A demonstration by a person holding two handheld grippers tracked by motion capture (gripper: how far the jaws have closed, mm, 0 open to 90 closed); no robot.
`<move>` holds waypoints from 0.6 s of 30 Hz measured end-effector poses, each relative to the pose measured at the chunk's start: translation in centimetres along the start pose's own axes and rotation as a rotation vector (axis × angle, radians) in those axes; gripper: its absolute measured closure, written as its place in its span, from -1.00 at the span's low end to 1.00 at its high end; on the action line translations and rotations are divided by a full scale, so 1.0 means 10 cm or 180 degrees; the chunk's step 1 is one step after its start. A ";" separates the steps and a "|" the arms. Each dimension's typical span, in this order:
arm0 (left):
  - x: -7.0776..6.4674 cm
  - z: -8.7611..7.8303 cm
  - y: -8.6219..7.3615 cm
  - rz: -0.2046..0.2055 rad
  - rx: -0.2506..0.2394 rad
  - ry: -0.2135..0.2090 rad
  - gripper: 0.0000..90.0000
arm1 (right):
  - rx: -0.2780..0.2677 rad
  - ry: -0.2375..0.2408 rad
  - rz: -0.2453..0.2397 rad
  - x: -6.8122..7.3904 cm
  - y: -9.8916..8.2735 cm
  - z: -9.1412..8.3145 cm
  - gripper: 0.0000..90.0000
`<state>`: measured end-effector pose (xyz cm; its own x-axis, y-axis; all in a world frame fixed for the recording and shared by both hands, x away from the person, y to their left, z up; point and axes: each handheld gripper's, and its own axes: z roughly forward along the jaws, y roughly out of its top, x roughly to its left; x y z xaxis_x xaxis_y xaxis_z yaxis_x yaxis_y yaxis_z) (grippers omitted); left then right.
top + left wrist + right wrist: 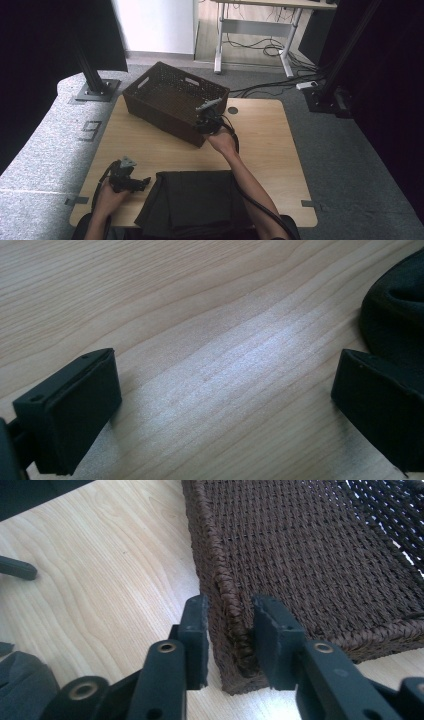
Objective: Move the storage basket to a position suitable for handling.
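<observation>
A dark brown woven basket [170,97] stands at the far left of the wooden table [265,145]. My right gripper [204,125] is at its near right corner. In the right gripper view, the jaws straddle the basket's wall [310,555] at that corner, one pad outside and one inside, and my right gripper [230,610] is shut on the rim. A folded dark cloth [195,200] lies at the table's near edge. My left gripper [142,184] rests on the table just left of the cloth. Its jaws stand wide with bare wood between them, and my left gripper [225,385] has the cloth's edge [395,310] by its right jaw.
A black stand base [97,90] sits off the table's far left corner. Cables [270,50] trail on the floor behind the table under a white desk frame. Bare wood lies to the right of the basket and between basket and cloth.
</observation>
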<state>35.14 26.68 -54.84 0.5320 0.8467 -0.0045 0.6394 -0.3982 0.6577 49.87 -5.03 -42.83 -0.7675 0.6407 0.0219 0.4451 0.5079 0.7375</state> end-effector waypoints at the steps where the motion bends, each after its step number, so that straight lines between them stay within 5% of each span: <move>1: 0.00 0.00 0.00 0.0000 0.0000 0.0000 -1.00 | 0.0005 -0.0006 -0.0001 0.00 0.00 0.00 0.54; 18: -0.02 0.00 0.00 0.0015 0.0002 -0.0015 -1.00 | 0.0104 -0.0002 0.0023 -0.04 0.02 0.06 0.70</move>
<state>35.04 26.48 -54.84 0.5376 0.8432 -0.0050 0.6373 -0.4023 0.6573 50.53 -4.86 -43.12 -0.7639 0.6447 0.0268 0.4655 0.5219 0.7148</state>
